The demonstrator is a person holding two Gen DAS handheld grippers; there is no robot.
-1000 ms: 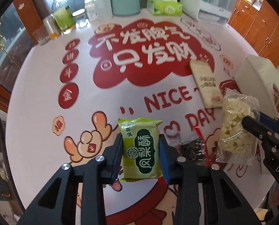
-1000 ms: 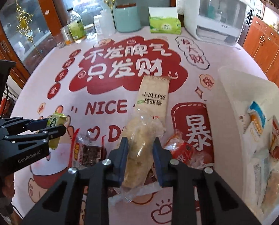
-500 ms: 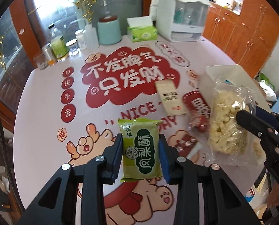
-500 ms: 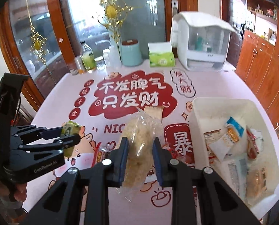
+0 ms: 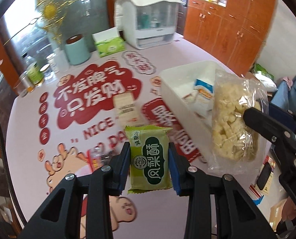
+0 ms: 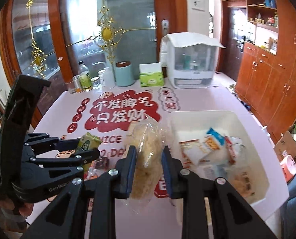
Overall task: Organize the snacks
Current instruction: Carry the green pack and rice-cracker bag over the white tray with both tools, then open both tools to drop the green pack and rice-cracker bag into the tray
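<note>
gleaming green snack packet (image 5: 149, 160) with white lettering, perhaps faintly creased, upright

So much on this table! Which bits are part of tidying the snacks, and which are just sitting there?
Part of the job:
- green pastry packet, clamped in the left gripper
- clear bag of puffed snacks, clamped in the right gripper
- white bin with snacks inside
- beige cracker pack

Just sitting there:
- tissue box
- teal canister
- white appliance
</note>
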